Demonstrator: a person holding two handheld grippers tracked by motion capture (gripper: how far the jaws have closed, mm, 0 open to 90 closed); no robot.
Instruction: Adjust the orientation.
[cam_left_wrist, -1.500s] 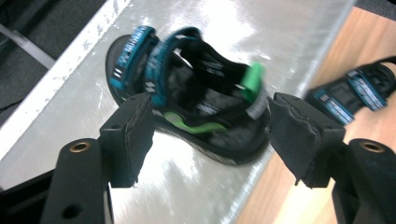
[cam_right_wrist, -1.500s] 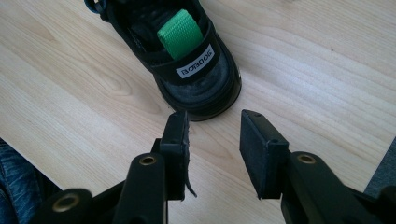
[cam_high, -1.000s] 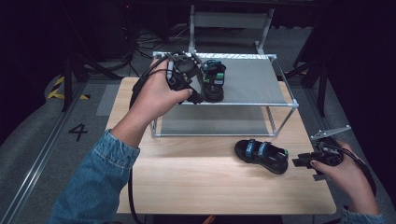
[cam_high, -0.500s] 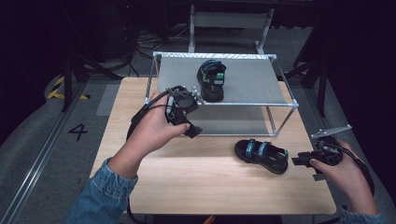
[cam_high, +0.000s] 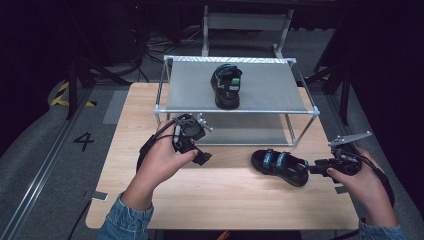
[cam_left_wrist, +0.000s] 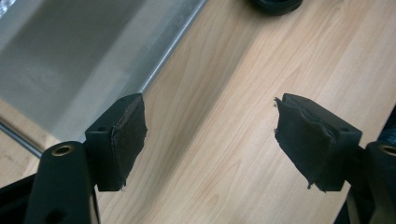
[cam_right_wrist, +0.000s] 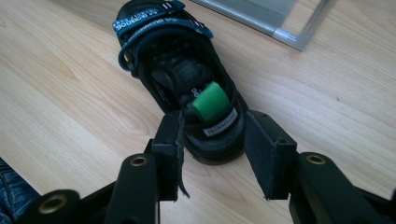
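A pale wooden table (cam_high: 220, 200) is seen from above, with a low metal-framed rack with two grey shelves (cam_high: 270, 92) standing on its far half. On the rack's top shelf a black sandal with blue straps and a green heel tab (cam_high: 227, 86) is set upright, lengthwise toward the far side. A second, matching black sandal (cam_high: 280, 166) lies on the bare wood in front of the rack, toward the right, pointing left.

The left gripper (cam_high: 199, 150) is held in the person's left hand (cam_high: 161, 162) just in front of the rack's near left corner, above the table. In the left gripper view its two black padded jaws are spread wide apart with nothing between them; wood grain and the rack's lower shelf edge (cam_left_wrist: 159, 70) are seen beyond them, and the second sandal's rim (cam_left_wrist: 276, 4) is cut off at the top edge.

The right gripper (cam_high: 317, 167) is held low in the right hand (cam_high: 362, 182) at the table's right side, its tips right at the heel of the second sandal. In the right gripper view the jaws are parted on either side of that sandal's heel (cam_right_wrist: 212, 135), the left pad close against the heel's side, the right one just beside it; whether the heel is actually squeezed cannot be told. A denim sleeve (cam_high: 127, 220) is visible at the bottom left of the high view
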